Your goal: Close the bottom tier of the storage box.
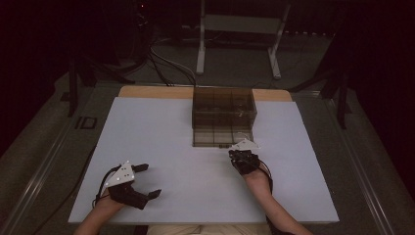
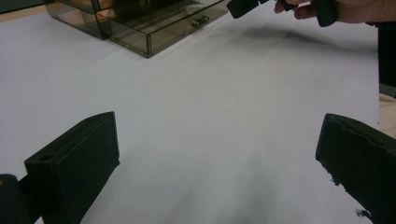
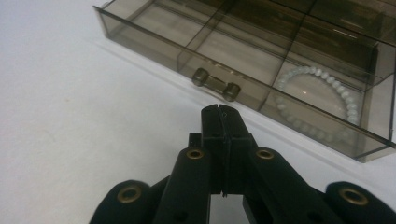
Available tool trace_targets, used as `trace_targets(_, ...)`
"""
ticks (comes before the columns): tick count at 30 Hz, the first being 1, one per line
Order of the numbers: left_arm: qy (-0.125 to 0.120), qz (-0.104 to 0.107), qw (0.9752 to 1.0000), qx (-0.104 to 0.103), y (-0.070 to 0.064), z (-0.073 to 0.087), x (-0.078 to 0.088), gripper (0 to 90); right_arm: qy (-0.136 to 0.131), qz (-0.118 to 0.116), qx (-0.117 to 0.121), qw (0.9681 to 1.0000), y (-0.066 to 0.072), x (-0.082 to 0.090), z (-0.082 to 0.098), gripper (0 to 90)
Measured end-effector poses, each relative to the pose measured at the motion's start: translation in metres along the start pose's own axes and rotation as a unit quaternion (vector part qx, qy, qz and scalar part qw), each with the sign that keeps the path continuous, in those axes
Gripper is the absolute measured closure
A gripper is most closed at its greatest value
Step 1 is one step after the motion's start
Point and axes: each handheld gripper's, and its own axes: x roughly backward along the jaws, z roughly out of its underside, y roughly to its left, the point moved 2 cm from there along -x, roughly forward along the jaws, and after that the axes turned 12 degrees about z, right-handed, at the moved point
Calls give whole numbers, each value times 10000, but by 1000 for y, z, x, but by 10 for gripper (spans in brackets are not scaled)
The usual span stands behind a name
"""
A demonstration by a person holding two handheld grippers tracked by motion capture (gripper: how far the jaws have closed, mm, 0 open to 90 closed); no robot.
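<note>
High view: smoked transparent plastic drawer cabinet (image 1: 223,110) at the white tabletop's (image 1: 161,142) far centre, bottom drawer pulled out; right claw (image 1: 241,154) just near of it. Left gripper view: left claw (image 2: 219,154) wide open, empty. Right gripper view: right claw (image 3: 223,122) fully closed, empty, short of the drawer handle (image 3: 216,83); a white bead bracelet (image 3: 322,100) lies inside; pushing off-centre could skew the drawer.

High view: dim, dark vignetted corners, soft detail. Gripper views: brighter, evenly lit table (image 2: 224,116) with soft shadows; near jaws blurred; faint glare on the smoked drawer (image 3: 261,70).
</note>
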Motion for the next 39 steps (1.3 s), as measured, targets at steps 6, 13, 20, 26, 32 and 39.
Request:
trace_targets(6,13,46,10000,12,0,0,-1,9,-134,43,8,9999,-2,-1,-2,900)
trace_targets(13,12,51,10000,15,0,0,-1,8,-106,111,-54,9999,-1,-7,-6,900)
trace_targets(20,13,50,10000,3,0,0,0,9,9,174,-203,9996,-7,-19,-7,900)
trace_targets(26,11,55,10000,9,0,0,-1,9,106,182,-214,9995,-7,-26,-5,900)
trace_targets(32,7,61,10000,15,1,0,0,9,148,199,-189,9995,-7,-31,-4,900)
trace_targets(39,9,49,10000,8,1,0,0,9,222,206,-179,9994,-8,-39,-6,900)
